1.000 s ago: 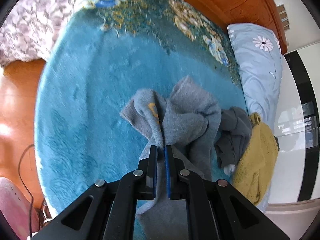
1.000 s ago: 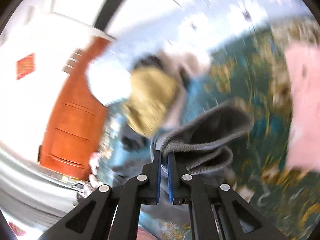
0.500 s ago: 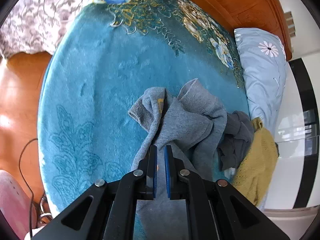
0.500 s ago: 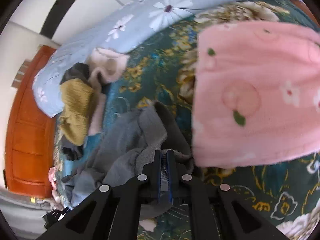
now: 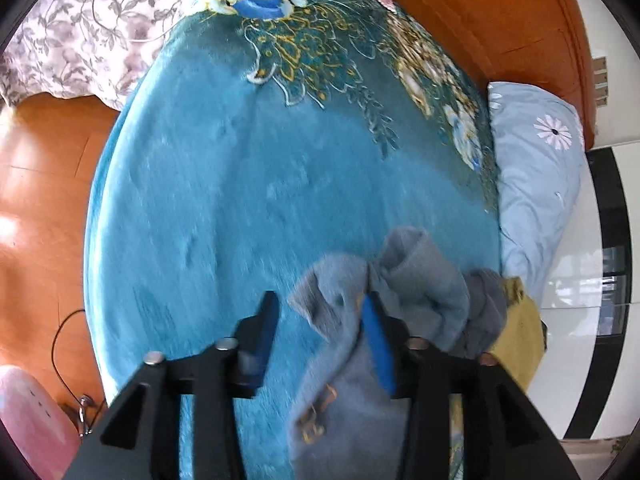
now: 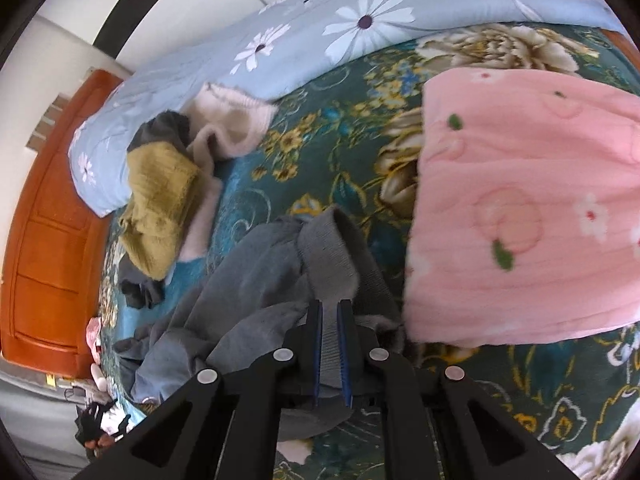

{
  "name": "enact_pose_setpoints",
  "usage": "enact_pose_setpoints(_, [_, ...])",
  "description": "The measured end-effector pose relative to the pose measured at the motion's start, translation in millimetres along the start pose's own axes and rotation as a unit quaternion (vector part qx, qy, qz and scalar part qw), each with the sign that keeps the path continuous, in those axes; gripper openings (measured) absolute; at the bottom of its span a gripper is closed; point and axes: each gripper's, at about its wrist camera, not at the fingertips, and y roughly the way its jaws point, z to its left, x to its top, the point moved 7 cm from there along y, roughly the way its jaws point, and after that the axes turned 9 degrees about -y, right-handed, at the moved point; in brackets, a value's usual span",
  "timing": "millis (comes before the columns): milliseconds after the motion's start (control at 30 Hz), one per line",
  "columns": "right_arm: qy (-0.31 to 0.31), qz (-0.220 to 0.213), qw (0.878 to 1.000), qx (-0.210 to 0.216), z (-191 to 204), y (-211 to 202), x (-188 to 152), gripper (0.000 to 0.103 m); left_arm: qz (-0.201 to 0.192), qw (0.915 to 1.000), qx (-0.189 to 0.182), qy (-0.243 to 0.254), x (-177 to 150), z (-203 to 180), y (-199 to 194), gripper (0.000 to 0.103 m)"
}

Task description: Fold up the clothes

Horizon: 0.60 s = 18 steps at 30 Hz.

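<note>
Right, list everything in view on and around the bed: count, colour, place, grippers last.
grey garment: one, grey, crumpled on the blanket
blanket: one, teal with flower print, covers the bed
mustard knit: one, yellow-green, in the pile by the pillow
pale pink knit: one, beside the mustard knit
dark grey cloth: one, same pile
pink quilted piece: one, folded on the blanket
pillow: one, light blue with daisies
left gripper: open, jaws just opened, grey garment between them
right gripper: shut on the grey garment
</note>
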Motion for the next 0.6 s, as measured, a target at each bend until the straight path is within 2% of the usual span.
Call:
enact_pose_setpoints(67, [-0.007,0.004,1.0,0.002,6,4,-1,0.01,0.014,0.9998,0.008,0.008,5,-3,10,0.048])
enact_pose_setpoints(200, [-0.019,0.017,1.0,0.006,19,12,-4,0.01,0.063,0.9979,-0.001,-0.016,4,-8,37,0.046])
enact_pose_setpoints(267, [-0.018,0.021,1.0,0.005,22,15,-6,0.01,0.098,0.9938,-0.025,-0.046,-1,-9,49,0.034])
enact_pose_setpoints(333, [-0.016,0.027,1.0,0.002,23,19,-8,0.01,0.108,0.9926,-0.022,-0.051,-6,-8,54,0.007])
enact_pose_setpoints(367, [-0.015,0.029,0.999,0.001,23,21,-8,0.01,0.109,0.9929,-0.015,-0.047,-8,-8,55,0.008])
enact_pose_setpoints(467, [-0.014,0.031,0.999,0.0,26,24,-8,0.01,0.078,0.996,-0.044,0.0,-2,-34,34,0.006])
enact_pose_setpoints(500, [-0.017,0.03,0.999,-0.001,27,24,-7,0.01,0.055,0.9954,-0.07,0.035,0,-49,16,0.006])
enact_pose_setpoints(533, [-0.02,0.029,0.999,-0.002,28,24,-7,0.01,0.028,0.9917,-0.101,0.075,2,-68,-5,0.006])
enact_pose_setpoints(600, [-0.02,0.027,0.999,-0.003,29,25,-7,0.01,-0.026,0.975,-0.158,0.154,1,-100,-50,0.006])
